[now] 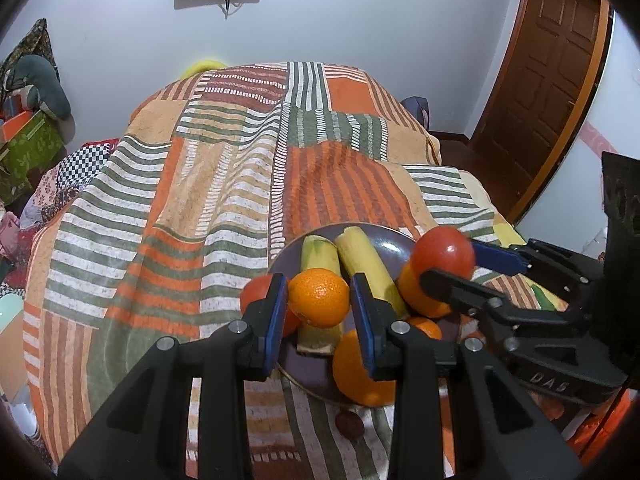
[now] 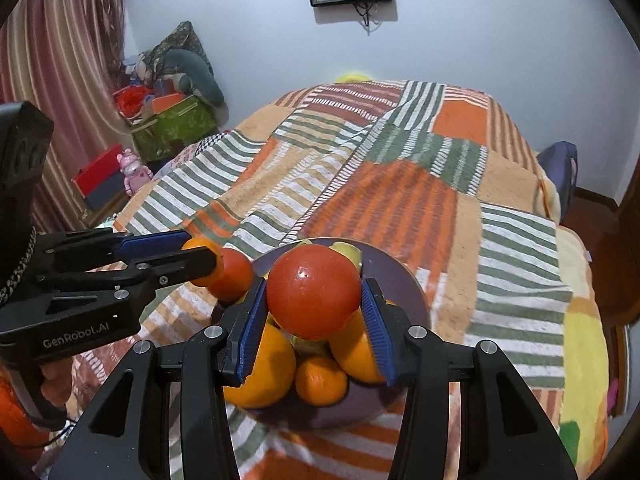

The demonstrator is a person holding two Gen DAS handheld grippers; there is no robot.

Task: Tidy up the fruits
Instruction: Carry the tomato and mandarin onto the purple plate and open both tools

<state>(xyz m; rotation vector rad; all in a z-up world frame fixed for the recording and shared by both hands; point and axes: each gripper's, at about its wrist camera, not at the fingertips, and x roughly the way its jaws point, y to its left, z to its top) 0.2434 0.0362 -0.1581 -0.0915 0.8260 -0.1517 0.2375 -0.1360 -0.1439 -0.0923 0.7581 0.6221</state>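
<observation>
Striped bedspread (image 1: 160, 208) held a plate (image 2: 416, 292); left gripper (image 1: 320, 304) clasped an orange (image 1: 319, 298), right gripper (image 2: 314, 312) a tomato (image 2: 313, 293), seemingly for stacking.

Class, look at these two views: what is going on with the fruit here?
A person is sorting fruit with a handheld tool in each hand, over a purple plate on a striped bedspread. The left tool grips a small orange; the right tool grips a red tomato. Both are held just above the plate, which holds bananas, more oranges and another tomato.
</observation>
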